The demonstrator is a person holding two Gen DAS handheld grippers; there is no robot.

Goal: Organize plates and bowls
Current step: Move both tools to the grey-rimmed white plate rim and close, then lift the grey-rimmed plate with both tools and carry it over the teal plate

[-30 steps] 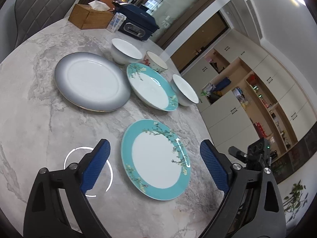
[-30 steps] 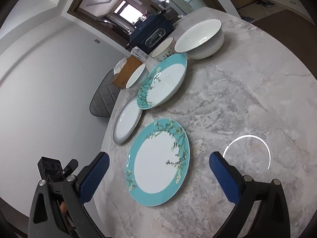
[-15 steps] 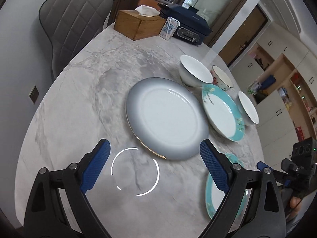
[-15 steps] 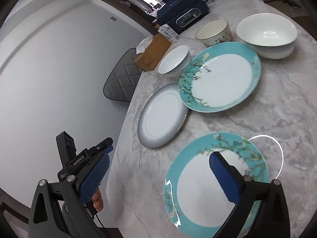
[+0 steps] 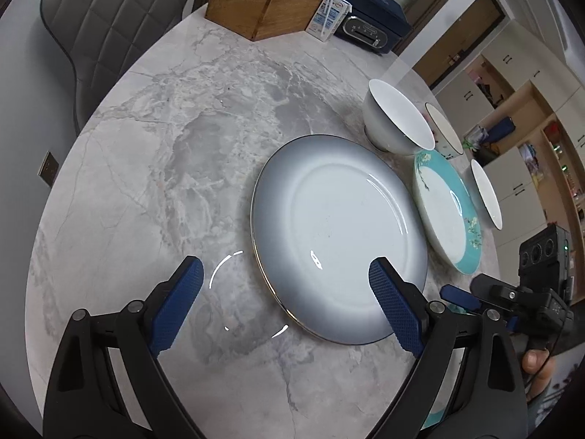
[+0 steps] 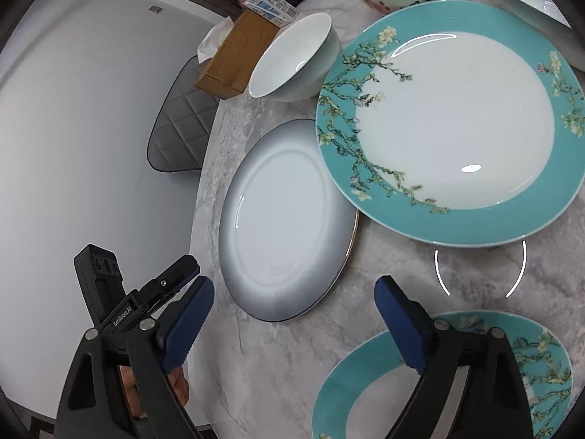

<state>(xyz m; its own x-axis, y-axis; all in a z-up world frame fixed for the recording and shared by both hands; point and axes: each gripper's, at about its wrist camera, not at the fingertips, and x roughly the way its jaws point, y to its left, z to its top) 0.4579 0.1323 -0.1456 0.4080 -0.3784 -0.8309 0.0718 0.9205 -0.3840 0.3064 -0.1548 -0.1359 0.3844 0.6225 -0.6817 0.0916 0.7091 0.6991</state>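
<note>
The left gripper [image 5: 285,303] hangs wide open and empty over the near rim of the round grey-rimmed white plate [image 5: 338,237], probably lined up to take it; the right gripper [image 6: 294,316], jaws closing on nothing, faces the same plate lying flat on the grey marble table [image 5: 164,168]; the right view alone shows fully the two teal blossom-patterned plates [image 6: 453,120], the nearer one [image 6: 365,395] beneath its finger; the left alone shows the third, plain white bowl [image 5: 486,197].

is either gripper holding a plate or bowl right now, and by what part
Nothing is held. The left gripper is open over the grey plate; the right gripper is closing, nothing between its jaws.
</note>
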